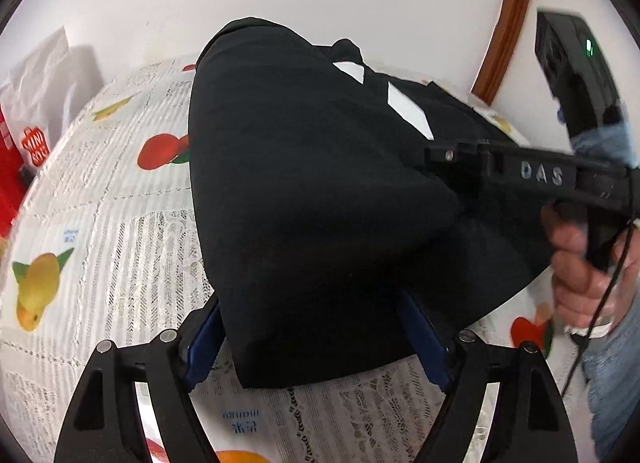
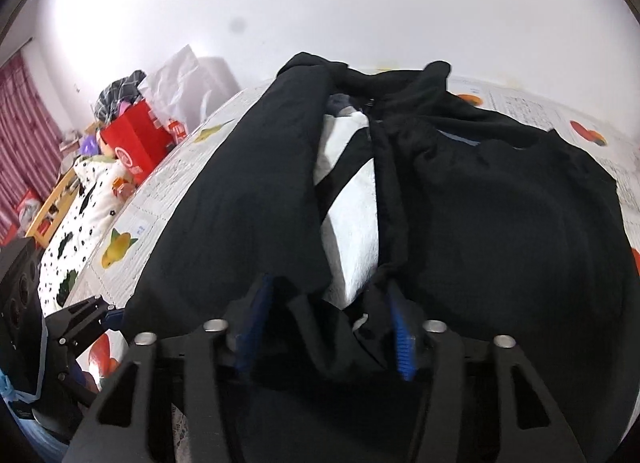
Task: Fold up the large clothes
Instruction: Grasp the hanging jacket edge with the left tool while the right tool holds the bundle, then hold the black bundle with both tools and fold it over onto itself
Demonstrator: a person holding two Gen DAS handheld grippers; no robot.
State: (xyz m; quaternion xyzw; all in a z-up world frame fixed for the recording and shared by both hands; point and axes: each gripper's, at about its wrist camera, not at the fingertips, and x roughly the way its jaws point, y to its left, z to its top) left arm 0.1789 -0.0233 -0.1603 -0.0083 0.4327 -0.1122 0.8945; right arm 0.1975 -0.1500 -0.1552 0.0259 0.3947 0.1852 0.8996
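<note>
The left hand-held gripper [image 1: 316,331] stands spread, its two blue pads either side of the near edge of a black jacket [image 1: 320,191]; the pads look clear of the cloth, pressing nothing. The right hand-held gripper [image 2: 326,327] has its two blue pads partly drawn in around a bunched fold at the jacket's near hem; whether they press it cannot be told.

There is one jacket. It lies on a counter [image 1: 120,231] covered with a white lace-patterned cloth printed with fruit, and fills most of the middle of it.

The left wrist view shows the jacket as a folded black mound with two white patches near its far right, and the right hand-held gripper reaching in from the right, held by a person's hand [image 1: 580,263] in a blue denim sleeve [image 1: 612,375]. A white paper bag [image 1: 44,75] stands at the far left.

The right wrist view alone shows the jacket's front open, with white lining [image 2: 352,199] down the middle and a collar at the far end. It also shows a red bag [image 2: 136,143], a spotted white cloth [image 2: 80,215] and a red curtain [image 2: 20,135] off to the left.
</note>
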